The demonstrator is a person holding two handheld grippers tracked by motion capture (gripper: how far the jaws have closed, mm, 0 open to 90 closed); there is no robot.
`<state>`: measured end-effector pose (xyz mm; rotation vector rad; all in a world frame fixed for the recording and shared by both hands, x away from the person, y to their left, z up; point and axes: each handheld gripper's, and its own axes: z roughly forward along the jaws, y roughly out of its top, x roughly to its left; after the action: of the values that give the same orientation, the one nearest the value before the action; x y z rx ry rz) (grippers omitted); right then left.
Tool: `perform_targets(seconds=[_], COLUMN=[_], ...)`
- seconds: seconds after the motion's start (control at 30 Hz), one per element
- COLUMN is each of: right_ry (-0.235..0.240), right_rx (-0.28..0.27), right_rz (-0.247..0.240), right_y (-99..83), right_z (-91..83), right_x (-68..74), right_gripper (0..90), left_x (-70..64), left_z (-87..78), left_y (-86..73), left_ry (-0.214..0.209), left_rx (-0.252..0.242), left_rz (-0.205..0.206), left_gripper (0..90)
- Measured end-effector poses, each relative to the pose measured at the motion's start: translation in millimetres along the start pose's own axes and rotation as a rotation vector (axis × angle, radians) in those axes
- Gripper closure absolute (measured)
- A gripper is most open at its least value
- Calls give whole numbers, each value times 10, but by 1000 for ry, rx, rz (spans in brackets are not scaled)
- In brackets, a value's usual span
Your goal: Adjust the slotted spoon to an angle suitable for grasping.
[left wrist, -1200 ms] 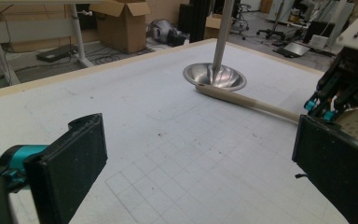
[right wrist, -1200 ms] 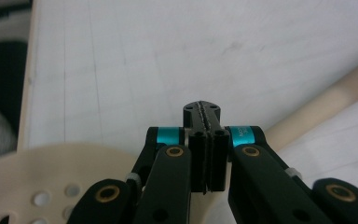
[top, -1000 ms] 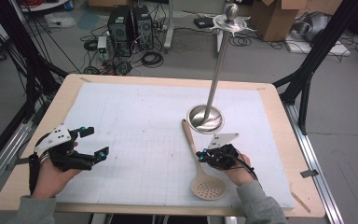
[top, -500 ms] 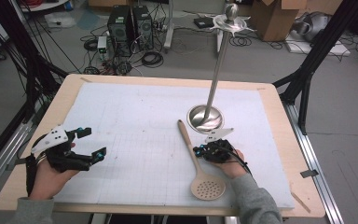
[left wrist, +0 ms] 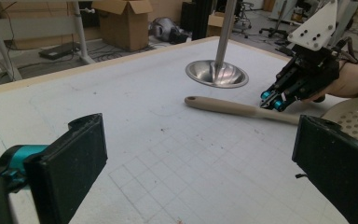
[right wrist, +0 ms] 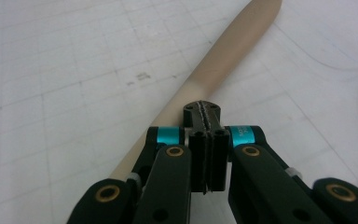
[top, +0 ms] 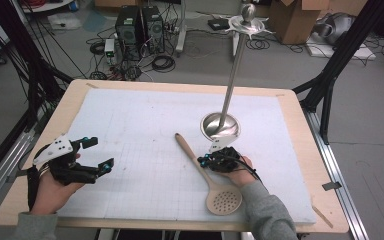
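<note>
A: On mat, right of centre: slotted spoon (top: 207,177), long axis from 11 o'clock handle tip to 5 o'clock bowl.

B: Right gripper (top: 201,160)?

A: Jaws pressed together, empty, tips over mid-handle.

B: Left gripper (top: 101,154)?

A: Spread wide, well apart at 9 o'clock. Right nearer.

A light wooden table (top: 300,130) carried a white gridded mat (top: 145,135). On the mat lay a beige slotted wooden spoon (top: 207,177) near right, beside a steel round-based stand (top: 220,125).
</note>
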<state>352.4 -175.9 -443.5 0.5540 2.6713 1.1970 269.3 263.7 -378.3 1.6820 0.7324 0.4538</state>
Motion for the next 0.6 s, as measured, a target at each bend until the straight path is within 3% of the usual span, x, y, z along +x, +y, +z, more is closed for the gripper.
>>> perform_targets(seconds=[0.13, 0.3, 0.6], right_ry=[20, 29, -65], right_rx=[13, 8, 34], right_rz=[-35, -16, 52], right_y=[59, 57, 221], right_z=[33, 10, -199], right_x=[22, -7, 100], right_gripper=[900, 900, 900], left_x=[10, 12, 13], left_z=[-14, -29, -23], left_y=[-12, -20, -32], left_ry=[4, 6, 8], left_rx=[3, 6, 9], left_rz=[2, 0, -5], left_gripper=[35, 35, 35])
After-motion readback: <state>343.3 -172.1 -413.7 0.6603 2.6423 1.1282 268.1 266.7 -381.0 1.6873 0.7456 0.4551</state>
